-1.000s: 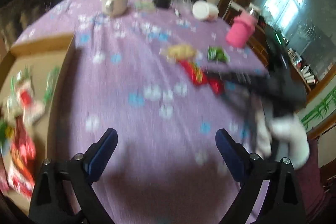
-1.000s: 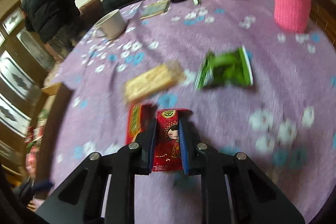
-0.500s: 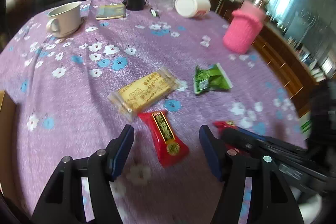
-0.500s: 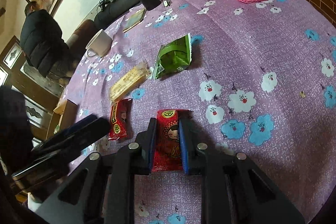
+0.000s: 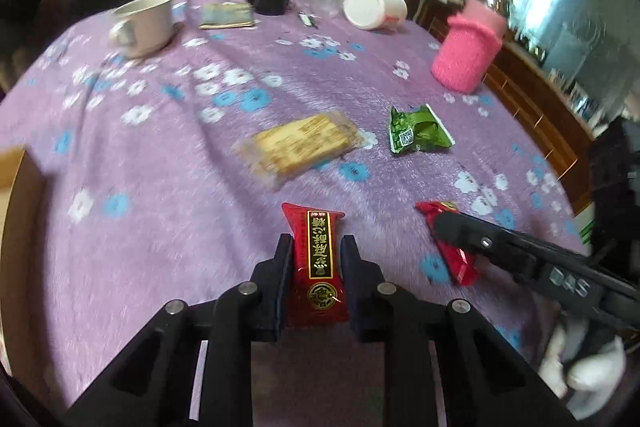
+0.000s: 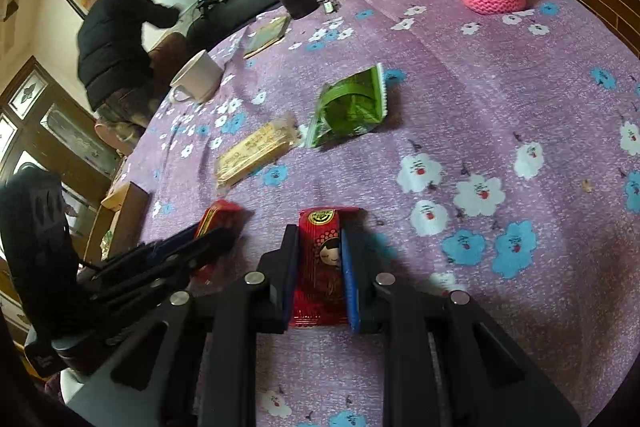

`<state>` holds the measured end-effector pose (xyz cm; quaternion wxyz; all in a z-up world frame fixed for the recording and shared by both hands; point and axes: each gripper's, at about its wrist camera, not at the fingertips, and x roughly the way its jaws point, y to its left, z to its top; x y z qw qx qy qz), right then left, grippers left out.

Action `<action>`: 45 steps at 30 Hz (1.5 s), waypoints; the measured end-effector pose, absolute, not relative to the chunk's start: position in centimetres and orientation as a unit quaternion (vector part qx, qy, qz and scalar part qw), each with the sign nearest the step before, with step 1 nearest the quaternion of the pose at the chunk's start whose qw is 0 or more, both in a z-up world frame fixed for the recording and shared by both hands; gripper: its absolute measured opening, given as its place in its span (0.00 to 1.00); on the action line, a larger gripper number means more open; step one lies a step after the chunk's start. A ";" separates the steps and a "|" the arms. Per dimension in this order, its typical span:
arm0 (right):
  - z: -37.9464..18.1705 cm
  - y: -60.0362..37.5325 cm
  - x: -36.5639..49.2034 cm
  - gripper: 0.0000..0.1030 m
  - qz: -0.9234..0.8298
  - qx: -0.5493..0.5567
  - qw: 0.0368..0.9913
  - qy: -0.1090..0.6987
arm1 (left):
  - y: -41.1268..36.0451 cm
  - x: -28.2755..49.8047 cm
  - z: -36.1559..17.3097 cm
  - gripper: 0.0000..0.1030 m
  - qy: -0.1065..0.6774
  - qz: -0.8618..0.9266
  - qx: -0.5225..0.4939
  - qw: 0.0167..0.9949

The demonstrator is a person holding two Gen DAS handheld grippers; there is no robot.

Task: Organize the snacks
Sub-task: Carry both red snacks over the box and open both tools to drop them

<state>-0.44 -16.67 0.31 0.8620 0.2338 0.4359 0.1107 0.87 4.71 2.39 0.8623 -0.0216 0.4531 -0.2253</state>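
Left wrist view: the left tongs (image 5: 316,251) are clamped on a red snack packet with a black-and-gold label (image 5: 318,259), gripped across its middle with the upper end projecting past the tips; whether it is clear of the purple flowered tabletop (image 5: 160,187) cannot be told. Beyond it lie a yellow biscuit pack (image 5: 300,147) and a green snack packet (image 5: 418,131), near one another but apart. To the right, the right tongs (image 5: 452,227) cover a second red packet (image 5: 452,251). A cardboard box (image 5: 16,175) shows at the left edge, just beside the tabletop. A white mug (image 5: 146,21), an overturned white jar (image 5: 374,7) and a pink knitted holder (image 5: 470,55) stand toward the far side. Right wrist view: the right tongs (image 6: 320,251) are closed on a red packet bearing a doll face (image 6: 322,267), held lengthwise between the pads. The left tongs (image 6: 216,235) appear at lower left over the other red packet (image 6: 218,219), with the box (image 6: 124,211) behind them. The biscuit pack (image 6: 256,151) and green packet (image 6: 350,111) lie untouched ahead. Assessment: the step in hand is the pick-up of both red packets, one per hand. The next move calls for lifting them clear and carrying them leftward to the box, which appears to be the collection point; two packets remain to be gathered.
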 end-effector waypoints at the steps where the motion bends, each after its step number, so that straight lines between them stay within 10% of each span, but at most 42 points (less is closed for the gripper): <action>1: 0.3 -16.6 -0.4 0.21 0.116 0.236 0.862 0.434 | 5.3 0.5 2.6 0.22 0.452 -0.225 -0.031 0.863; 32: 6.4 7.3 1.0 0.22 0.302 0.122 0.821 0.469 | 34.3 -2.8 5.5 0.22 0.405 -0.040 -0.206 0.890; 45: 4.3 17.9 3.8 0.25 0.298 0.034 0.818 0.491 | 35.3 -7.3 6.0 0.58 0.361 -0.070 -0.246 0.897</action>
